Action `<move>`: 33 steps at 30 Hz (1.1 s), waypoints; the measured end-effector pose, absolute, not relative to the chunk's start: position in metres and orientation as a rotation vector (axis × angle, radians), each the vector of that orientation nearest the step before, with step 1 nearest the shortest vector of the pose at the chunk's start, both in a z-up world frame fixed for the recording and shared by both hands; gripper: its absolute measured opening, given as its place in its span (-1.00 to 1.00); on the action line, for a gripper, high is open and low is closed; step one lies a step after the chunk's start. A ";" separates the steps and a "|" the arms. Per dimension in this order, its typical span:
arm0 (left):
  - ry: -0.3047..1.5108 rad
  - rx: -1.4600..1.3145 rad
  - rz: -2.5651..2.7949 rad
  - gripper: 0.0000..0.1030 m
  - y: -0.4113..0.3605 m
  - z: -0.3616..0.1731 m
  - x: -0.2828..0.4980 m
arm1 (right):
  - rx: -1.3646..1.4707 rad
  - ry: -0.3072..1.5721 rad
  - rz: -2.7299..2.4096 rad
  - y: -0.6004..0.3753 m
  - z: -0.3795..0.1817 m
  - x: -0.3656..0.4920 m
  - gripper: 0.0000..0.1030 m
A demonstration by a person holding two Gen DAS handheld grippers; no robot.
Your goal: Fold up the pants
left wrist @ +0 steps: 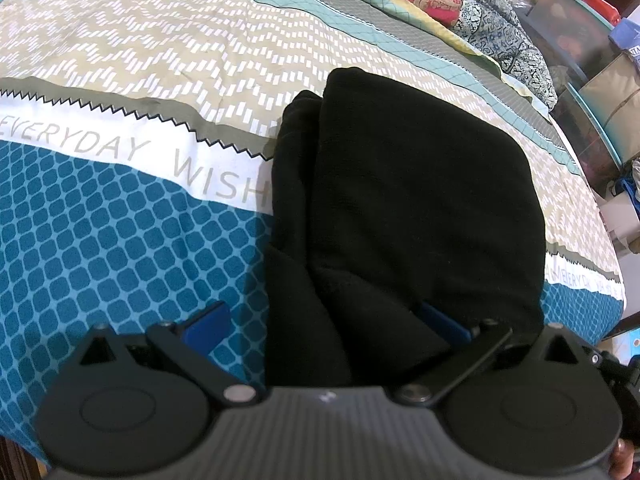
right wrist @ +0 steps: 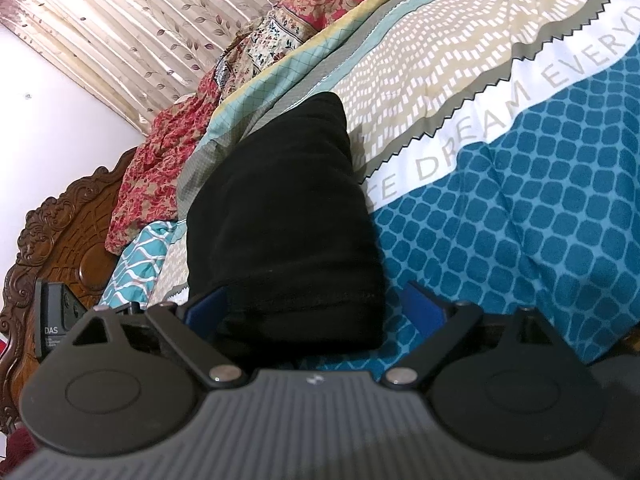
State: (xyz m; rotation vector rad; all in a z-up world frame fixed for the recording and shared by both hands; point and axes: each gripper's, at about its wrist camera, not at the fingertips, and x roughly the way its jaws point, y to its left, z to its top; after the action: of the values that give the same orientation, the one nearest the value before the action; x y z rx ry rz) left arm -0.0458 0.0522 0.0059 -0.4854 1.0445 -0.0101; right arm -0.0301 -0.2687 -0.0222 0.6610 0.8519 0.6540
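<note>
Both tongs stand wide, gripping nothing. The left tongs [left wrist: 324,328] straddle the near end of the folded black pants [left wrist: 400,208]; the right tongs [right wrist: 316,308] straddle it too. The bundle's long axis runs straight away from both across the bed [left wrist: 120,240], toward the floral quilt [right wrist: 168,160].

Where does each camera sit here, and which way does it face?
Left wrist: on the left tool, angled steeply down at the folded black fabric pants on the patterned teal-and-beige bedsheet; fingertips show at bottom right.
Right wrist: on the open right tool, looking shallower along the bed toward the carved wooden headboard.
Both show the pants and the bedsheet.
</note>
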 end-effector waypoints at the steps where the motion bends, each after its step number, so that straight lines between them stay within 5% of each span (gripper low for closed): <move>1: 1.045 -0.486 -0.010 1.00 0.052 0.006 -0.046 | 0.662 0.851 0.653 -0.268 -0.022 -0.030 0.87; 24: 1.045 -0.495 -0.018 1.00 0.053 0.006 -0.046 | 0.487 0.746 0.572 -0.259 0.010 -0.020 0.86; 33: 1.047 -0.517 -0.040 1.00 0.059 0.005 -0.046 | 0.473 0.806 0.601 -0.254 -0.001 -0.016 0.66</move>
State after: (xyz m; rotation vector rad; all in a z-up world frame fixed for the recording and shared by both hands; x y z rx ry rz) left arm -0.0455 0.0590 0.0050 -0.5172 1.0466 -0.0403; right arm -0.0155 -0.2545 -0.0007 0.4729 0.8057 0.6005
